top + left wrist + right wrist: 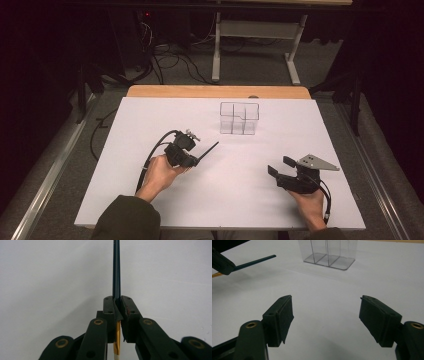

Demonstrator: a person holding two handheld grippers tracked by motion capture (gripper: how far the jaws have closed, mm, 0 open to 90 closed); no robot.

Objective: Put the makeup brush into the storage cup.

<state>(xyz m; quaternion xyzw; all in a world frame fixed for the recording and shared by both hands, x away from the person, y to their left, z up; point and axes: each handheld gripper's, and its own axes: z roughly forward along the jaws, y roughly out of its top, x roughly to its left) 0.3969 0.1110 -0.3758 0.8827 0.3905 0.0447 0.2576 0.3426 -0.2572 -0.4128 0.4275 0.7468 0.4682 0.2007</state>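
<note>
My left gripper (197, 159) is shut on a thin dark teal paintbrush (210, 150), lifted a little above the white table top left of centre. In the left gripper view the brush handle (116, 270) runs straight out past the closed jaws, and its gold ferrule and white end sit behind the pads. The handle's tip points toward a clear plastic organiser (239, 118) with several compartments, standing upright at the table's middle back. My right gripper (281, 166) rests low at the right, open, with nothing between its fingers (279, 315). The right gripper view shows the brush (254, 262) and the organiser (329, 252) ahead.
The white table top (150, 120) has a wooden strip (215, 91) along its far edge. Beyond it on the floor are cables and a grey table frame (216, 50). Metal rails run along both sides of the table.
</note>
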